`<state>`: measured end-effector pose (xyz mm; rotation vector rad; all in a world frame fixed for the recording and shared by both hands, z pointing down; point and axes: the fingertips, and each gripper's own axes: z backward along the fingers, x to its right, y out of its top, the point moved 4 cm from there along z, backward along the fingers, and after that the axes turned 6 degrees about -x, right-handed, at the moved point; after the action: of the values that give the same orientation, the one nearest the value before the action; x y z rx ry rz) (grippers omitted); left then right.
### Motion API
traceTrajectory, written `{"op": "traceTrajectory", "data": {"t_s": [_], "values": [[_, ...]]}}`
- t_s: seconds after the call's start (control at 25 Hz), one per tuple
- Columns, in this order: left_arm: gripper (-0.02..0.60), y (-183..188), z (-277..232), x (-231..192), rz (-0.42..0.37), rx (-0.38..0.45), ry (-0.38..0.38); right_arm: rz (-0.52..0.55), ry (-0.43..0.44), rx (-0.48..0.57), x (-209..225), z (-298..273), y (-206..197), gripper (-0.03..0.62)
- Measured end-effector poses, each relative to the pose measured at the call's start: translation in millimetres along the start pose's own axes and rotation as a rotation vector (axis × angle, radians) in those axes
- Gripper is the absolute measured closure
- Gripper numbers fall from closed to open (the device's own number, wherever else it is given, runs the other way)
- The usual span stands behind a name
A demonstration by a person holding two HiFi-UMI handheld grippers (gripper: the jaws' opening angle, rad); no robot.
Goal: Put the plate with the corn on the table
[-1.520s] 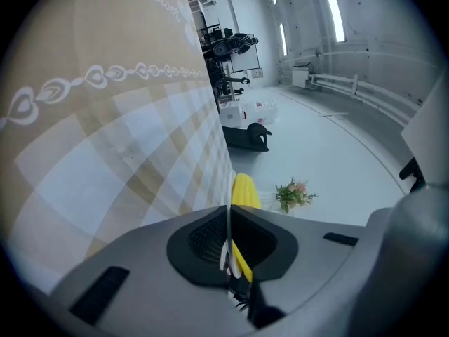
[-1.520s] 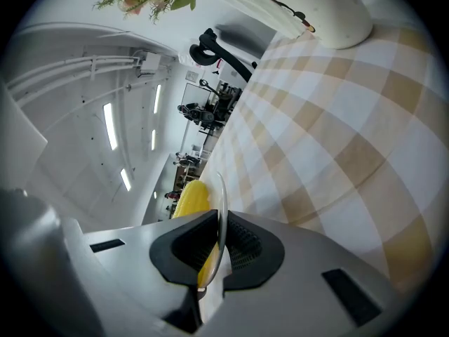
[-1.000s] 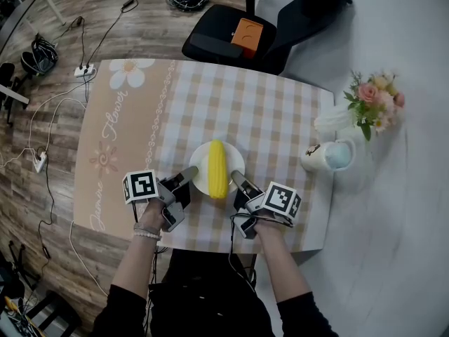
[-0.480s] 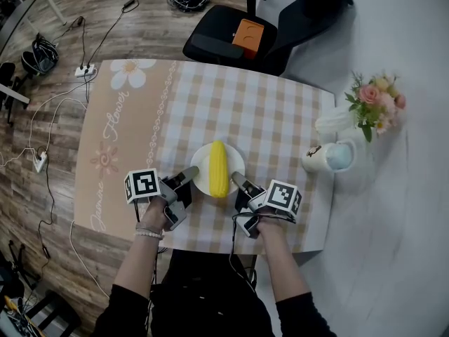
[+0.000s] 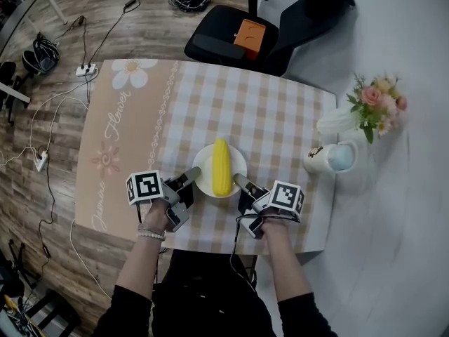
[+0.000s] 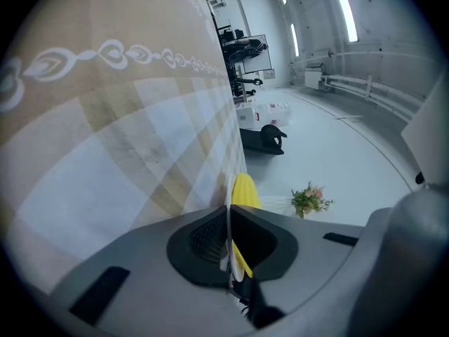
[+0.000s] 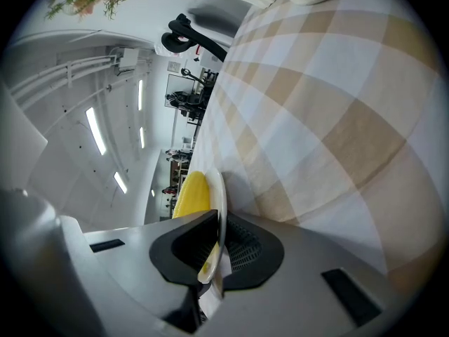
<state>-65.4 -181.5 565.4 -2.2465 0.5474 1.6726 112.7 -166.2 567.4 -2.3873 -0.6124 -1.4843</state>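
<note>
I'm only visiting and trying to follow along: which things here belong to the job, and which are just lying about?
Part of the job:
plate, clamped at opposite rims by the left tool and right tool; corn lying on it; table.

Just lying about:
white cup; flowers; black chair.

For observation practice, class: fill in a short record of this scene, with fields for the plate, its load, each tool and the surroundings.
Plate: white, over the checked tablecloth, near the person's edge
Load: one corn cob lying on it
Left tool: shut on the plate's left rim
Right tool: shut on the plate's right rim
Surroundings: mug and flowers at the cloth's right edge
</note>
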Motion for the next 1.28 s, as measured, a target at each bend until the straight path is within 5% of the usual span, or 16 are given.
{"op": "traceTrajectory", "data": {"t_s": [0.2,0.68,1.28], "values": [[0.563,-2,1,3,-0.047,-0.001,-0.013,0.037,-0.013,-0.014,-1,2,-3,0.545],[0.563,-5,-4,3,-0.047,0.005,0.014,0.167,-0.2,-0.088,1,7,-2,0.497],[0.563,-4,0,3,-0.075,-0.028,0.013,0.377,-0.152,-0.36,-2,7,-13,0.465]]}}
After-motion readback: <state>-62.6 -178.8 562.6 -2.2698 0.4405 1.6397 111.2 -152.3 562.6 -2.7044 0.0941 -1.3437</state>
